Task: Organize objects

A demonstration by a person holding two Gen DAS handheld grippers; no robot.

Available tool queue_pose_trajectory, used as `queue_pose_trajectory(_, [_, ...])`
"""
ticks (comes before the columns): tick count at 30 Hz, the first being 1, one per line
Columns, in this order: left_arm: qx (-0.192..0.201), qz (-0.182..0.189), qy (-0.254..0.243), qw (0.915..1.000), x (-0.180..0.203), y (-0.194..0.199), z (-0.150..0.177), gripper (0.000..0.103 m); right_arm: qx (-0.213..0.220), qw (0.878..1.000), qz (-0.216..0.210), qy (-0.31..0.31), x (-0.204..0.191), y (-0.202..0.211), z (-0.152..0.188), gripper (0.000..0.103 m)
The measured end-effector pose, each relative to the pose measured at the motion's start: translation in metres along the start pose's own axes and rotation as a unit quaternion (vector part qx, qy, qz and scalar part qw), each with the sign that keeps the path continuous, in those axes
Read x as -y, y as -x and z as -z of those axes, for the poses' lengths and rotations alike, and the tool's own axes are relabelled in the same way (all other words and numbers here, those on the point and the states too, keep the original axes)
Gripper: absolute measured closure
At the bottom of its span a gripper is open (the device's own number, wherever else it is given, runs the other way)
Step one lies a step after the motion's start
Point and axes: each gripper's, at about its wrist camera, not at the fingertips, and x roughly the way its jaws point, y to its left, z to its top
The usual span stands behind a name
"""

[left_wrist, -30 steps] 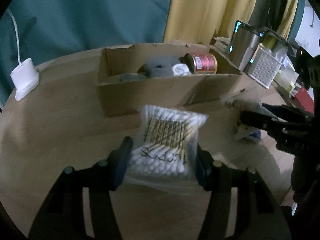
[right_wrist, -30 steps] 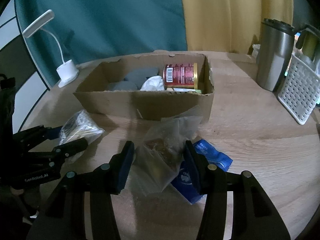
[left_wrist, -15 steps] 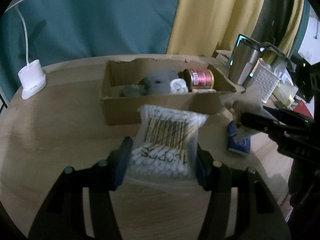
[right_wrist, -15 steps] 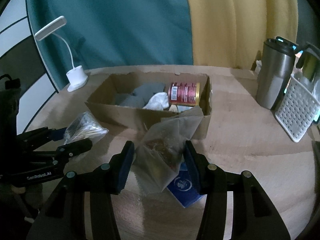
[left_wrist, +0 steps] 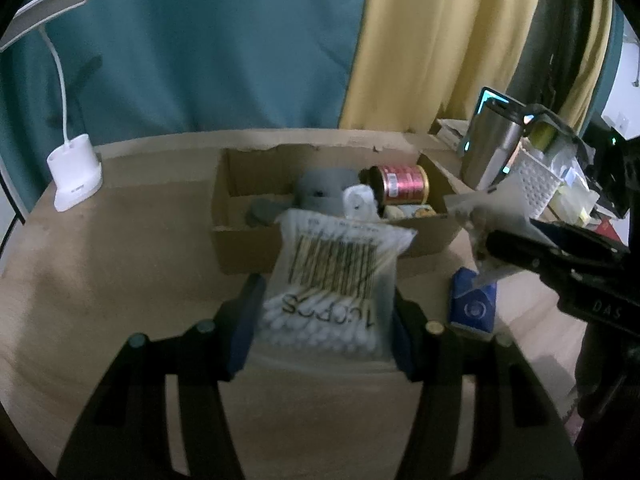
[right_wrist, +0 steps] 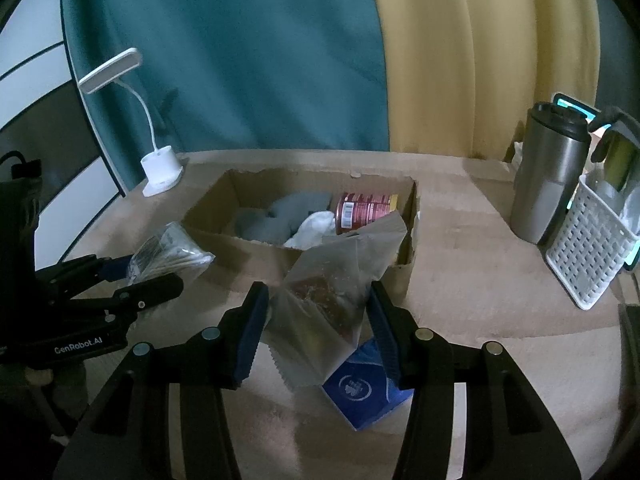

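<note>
Left tongs [left_wrist: 324,316] pinching clear cotton-swab packet [left_wrist: 336,280] before open brown cardboard box [left_wrist: 248,240]; right tongs [right_wrist: 316,328] pinching clear crumb-filled plastic bag [right_wrist: 332,292] before same box, above blue pouch [right_wrist: 360,392].

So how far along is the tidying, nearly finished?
Partway. The cardboard box already holds a red can and grey cloth. The left gripper holds cotton swabs, the right gripper a clear bag. A blue packet remains on the table.
</note>
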Motion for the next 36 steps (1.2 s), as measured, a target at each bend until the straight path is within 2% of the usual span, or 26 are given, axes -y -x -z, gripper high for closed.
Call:
queue_pose_trajectory(22, [0.013, -0.007, 0.011, 0.9998, -0.007, -0.007, -0.025, 0.045, 0.005, 1.000, -0.004, 0.004, 0.007, -0.011, -0.022, 0.050])
queue_pose_trajectory(36, [0.019, -0.017, 0.013, 0.9996, -0.020, -0.028, -0.042, 0.045, -0.003, 1.000, -0.002, 0.006, 0.010, -0.031, -0.035, 0.050])
